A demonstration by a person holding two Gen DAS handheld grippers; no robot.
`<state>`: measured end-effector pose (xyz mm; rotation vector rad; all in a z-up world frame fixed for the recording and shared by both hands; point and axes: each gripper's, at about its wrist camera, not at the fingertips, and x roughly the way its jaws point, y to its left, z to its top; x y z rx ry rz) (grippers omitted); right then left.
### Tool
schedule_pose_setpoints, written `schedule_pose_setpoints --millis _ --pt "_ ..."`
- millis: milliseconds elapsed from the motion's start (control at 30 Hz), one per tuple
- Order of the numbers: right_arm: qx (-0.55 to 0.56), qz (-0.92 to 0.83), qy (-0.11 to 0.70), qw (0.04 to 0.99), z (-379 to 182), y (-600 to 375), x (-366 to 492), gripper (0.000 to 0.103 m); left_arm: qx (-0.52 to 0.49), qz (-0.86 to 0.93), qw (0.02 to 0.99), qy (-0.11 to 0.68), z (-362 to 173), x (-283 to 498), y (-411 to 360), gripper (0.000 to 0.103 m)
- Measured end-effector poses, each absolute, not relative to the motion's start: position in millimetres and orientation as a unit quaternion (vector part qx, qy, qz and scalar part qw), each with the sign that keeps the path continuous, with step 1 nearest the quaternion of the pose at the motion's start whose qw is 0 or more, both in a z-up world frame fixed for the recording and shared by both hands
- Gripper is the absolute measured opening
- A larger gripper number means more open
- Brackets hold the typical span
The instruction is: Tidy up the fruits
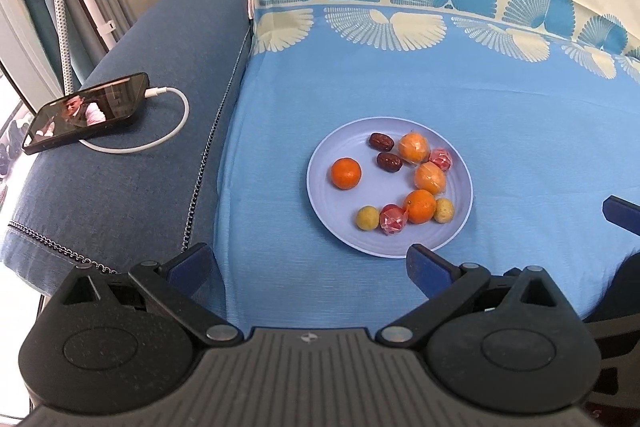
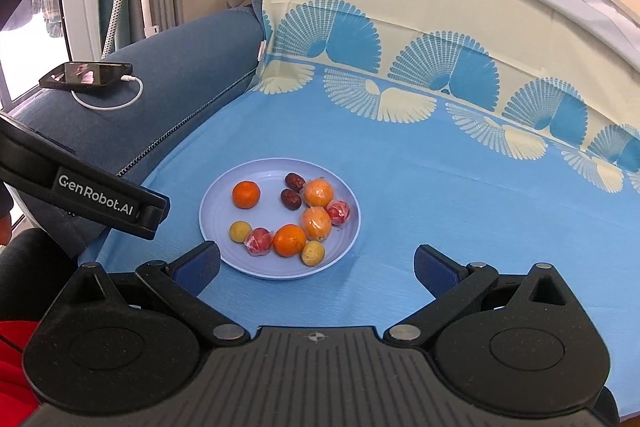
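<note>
— While I hold both tools above the blue cloth (image 1: 500, 131), what do you see?

— My left gripper (image 1: 308, 267) has its fingers spread wide with nothing between them; my right gripper (image 2: 316, 267) is spread and empty too.

— And the fruit?

— All on the pale plate (image 1: 332, 227) on the cloth: a bare orange (image 1: 346, 173) sits apart at the left, two dark dates (image 1: 389, 161) just beside wrapped oranges (image 1: 414, 147), and red wrapped pieces (image 1: 393, 219) and small yellow fruits (image 1: 367, 217) near the front rim.

— Anything else?

— A phone (image 1: 86, 111) lies plugged in on the sofa arm (image 1: 132, 195).

Four oranges (image 1: 346, 173) — two dates (image 1: 380, 141), one plate (image 1: 320, 183)
</note>
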<state>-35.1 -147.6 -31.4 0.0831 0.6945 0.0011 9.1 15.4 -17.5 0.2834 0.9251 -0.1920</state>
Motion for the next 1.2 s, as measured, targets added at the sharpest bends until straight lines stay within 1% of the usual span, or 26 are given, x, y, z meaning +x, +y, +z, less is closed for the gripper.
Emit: schedule_pose_setpoints --millis 933,1100,1200 --pt "0.031 -0.001 0.343 0.939 -32.6 -142.0 -30.8 0.102 0.136 -0.079 0.883 0.442 -17.6 10.5 15.3 0.103" --pt "0.032 -0.004 0.343 0.939 -32.2 -141.4 -31.1 0.102 0.136 -0.088 0.878 0.450 -19.9 12.6 15.2 0.103" --pt "0.033 -0.005 0.343 0.939 -32.4 -141.0 -31.0 0.102 0.142 -0.070 0.883 0.442 -21.7 11.4 15.7 0.103"
